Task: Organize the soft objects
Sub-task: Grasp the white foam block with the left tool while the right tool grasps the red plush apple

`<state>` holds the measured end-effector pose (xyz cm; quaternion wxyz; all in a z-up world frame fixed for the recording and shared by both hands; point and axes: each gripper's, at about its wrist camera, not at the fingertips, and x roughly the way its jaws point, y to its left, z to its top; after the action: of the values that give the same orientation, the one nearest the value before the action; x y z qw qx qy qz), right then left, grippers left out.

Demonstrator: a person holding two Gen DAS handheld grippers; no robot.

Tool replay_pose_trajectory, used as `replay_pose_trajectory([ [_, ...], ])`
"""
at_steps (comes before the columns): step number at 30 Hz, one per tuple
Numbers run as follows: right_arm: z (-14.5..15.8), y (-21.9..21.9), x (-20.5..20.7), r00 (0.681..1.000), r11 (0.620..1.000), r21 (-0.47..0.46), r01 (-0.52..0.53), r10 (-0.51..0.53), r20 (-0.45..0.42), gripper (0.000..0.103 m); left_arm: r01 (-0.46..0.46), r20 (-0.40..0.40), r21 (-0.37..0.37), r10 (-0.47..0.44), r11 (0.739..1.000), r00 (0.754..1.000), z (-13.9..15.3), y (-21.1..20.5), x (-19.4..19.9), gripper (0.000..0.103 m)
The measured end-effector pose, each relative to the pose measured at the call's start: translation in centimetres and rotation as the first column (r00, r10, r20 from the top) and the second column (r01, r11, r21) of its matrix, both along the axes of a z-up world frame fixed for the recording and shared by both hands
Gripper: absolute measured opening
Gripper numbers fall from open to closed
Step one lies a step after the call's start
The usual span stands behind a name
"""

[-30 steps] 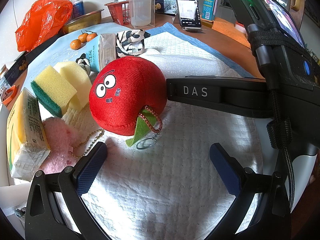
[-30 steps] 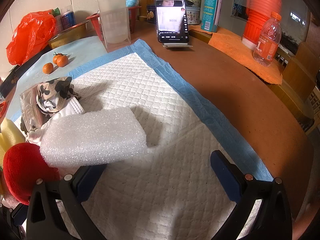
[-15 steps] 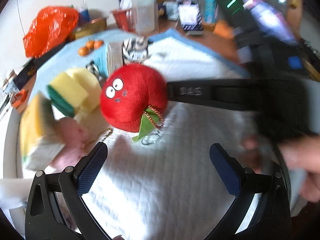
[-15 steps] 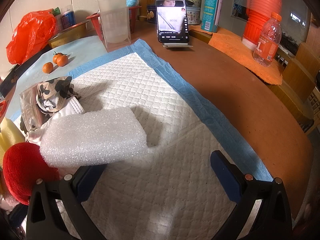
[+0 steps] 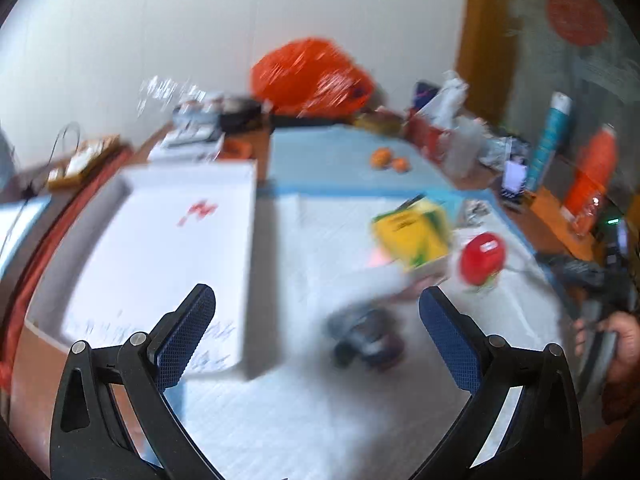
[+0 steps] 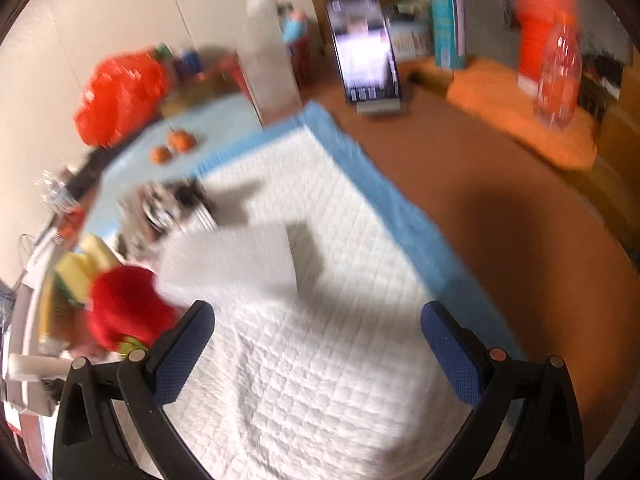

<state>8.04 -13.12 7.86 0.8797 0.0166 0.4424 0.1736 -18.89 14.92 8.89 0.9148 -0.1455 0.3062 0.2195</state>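
Both views are blurred by motion. My left gripper [image 5: 316, 332] is open and empty, raised above the white quilted pad [image 5: 320, 408]. Far ahead to the right lie the red plush ball [image 5: 482, 258], a yellow tissue pack [image 5: 412, 234] and a dark small object [image 5: 366, 340]. My right gripper [image 6: 316, 344] is open and empty over the pad [image 6: 328, 360]. The white foam block [image 6: 236, 264] lies ahead of its left finger, with the red plush ball [image 6: 124, 304] and yellow sponges [image 6: 86, 264] to the left.
A white box [image 5: 168, 248] lies left of the pad. At the back stand an orange plastic bag [image 5: 308, 76], small oranges [image 6: 172, 146], a phone on a stand [image 6: 366, 68], a clear container [image 6: 268, 68], a spray can [image 6: 446, 12] and orange bottles [image 6: 558, 72].
My left gripper has pulled back, risen and swung left, so the plush ball is now far off and a white box shows. My right gripper has lifted and tilted slightly.
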Motion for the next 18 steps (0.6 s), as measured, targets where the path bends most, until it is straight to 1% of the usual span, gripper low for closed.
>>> replay_pose_trajectory([
  [1,0.9,-0.2,-0.2,0.999,1.000,0.013,-0.021,0.021,0.029,0.103,-0.009,-0.005,-0.025,0.008,1.000,1.000,-0.3,0.6,-0.3,0.103],
  [3,2.4,-0.4,-0.6,0.994,0.994,0.067,-0.083,0.078,0.080,0.103,-0.022,0.021,-0.072,0.023,0.997,1.000,-0.7,1.2,-0.7,0.103],
  [5,3.5,-0.3,-1.1,0.980,0.975,0.139,-0.171,0.153,0.131,0.103,-0.002,0.041,-0.111,0.006,0.994,0.999,-1.0,1.2,-0.3,0.103],
  [6,3.8,-0.2,-1.4,0.973,0.968,0.151,-0.200,0.179,0.144,0.103,0.019,0.033,-0.117,-0.015,0.993,0.999,-1.3,0.5,0.3,0.103],
  [8,3.9,0.6,-1.9,0.960,0.957,0.134,-0.255,0.235,0.151,0.103,0.051,0.007,-0.095,-0.050,0.994,0.999,-1.6,-0.6,1.1,0.103],
  [9,3.8,1.1,-2.1,0.954,0.955,0.111,-0.276,0.259,0.150,0.103,0.057,-0.004,-0.060,-0.057,0.997,0.998,-1.8,-1.4,1.7,0.103],
  [11,3.6,1.9,-2.8,0.944,0.948,0.077,-0.307,0.293,0.153,0.103,0.043,-0.011,-0.033,-0.043,0.999,0.999,-1.7,-1.6,2.3,0.103],
  [15,3.7,2.0,-3.7,0.931,0.937,0.071,-0.341,0.327,0.161,0.103,-0.005,-0.025,-0.064,0.003,0.998,1.000,-1.9,-1.2,4.3,0.103],
  [18,3.7,1.8,-3.7,0.932,0.940,0.062,-0.335,0.321,0.168,0.103,-0.025,-0.061,-0.045,0.022,0.999,0.998,-2.6,-1.7,6.1,0.103],
])
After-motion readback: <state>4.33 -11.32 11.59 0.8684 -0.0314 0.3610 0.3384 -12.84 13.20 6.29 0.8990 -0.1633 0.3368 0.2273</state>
